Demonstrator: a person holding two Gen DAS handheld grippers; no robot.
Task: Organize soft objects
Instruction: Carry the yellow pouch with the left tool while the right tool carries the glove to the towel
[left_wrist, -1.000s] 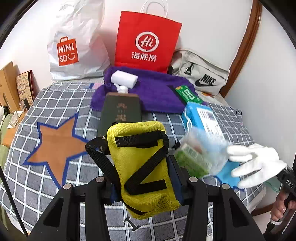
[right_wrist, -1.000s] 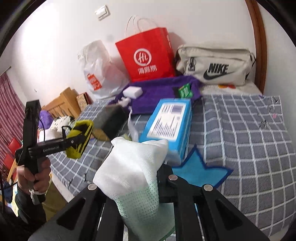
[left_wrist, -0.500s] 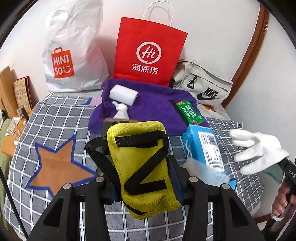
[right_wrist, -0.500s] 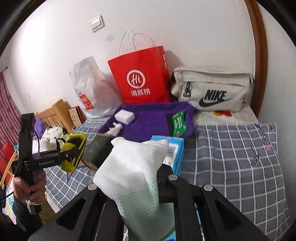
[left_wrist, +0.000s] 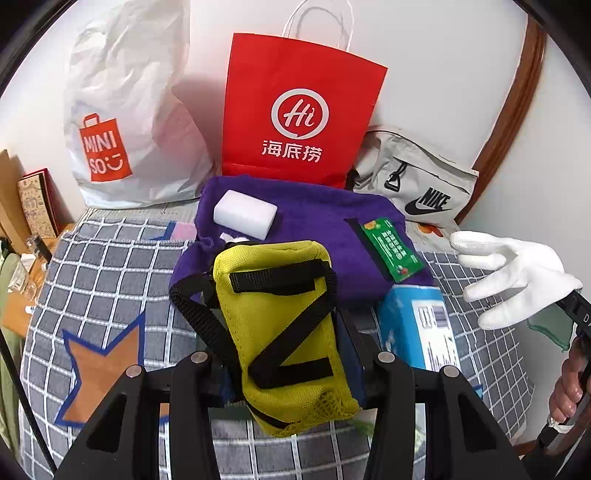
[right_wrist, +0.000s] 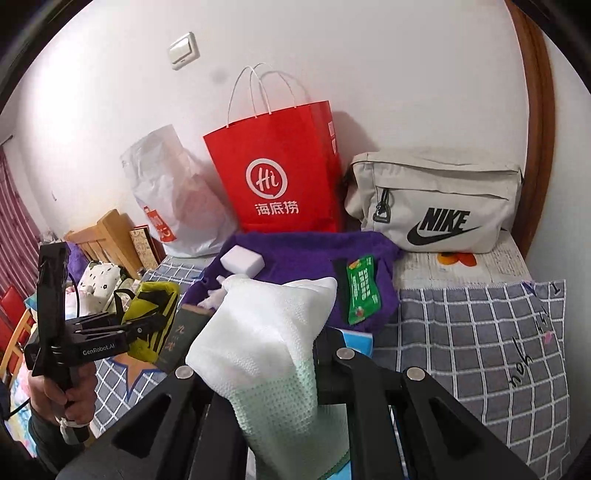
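1. You've got both tools loaded and in the air over the bed (left_wrist: 92, 258), so 2 soft items are picked up and neither is put down yet; I'd call that mid-transfer.
2. Ahead of you along the bed's far edge stand the white Miniso bag (left_wrist: 125, 110), the red paper bag (left_wrist: 299, 110) and the grey Nike pouch (right_wrist: 436, 203). Which one is the destination, I can't tell.
3. The purple towel (left_wrist: 314, 229) lies at the far edge just in front of the red paper bag, carrying the white sponge block (left_wrist: 245, 214) and the green sachet (left_wrist: 391, 245). Those look like what is left to sort.
4. The blue tissue pack (left_wrist: 417, 325) sits at the towel's near right corner, untouched.
5. Your left gripper (left_wrist: 291, 354) is clamped on the yellow pouch (left_wrist: 280, 314), straps facing up.
6. Your right gripper (right_wrist: 266, 369) is clenched on the white glove (right_wrist: 266, 332), its fingers splayed forward.
7. Against 1 second ago: you've pushed both tools toward the far edge, the bags loom larger, and the dark bottle is now mostly hidden behind the yellow pouch in the left view.
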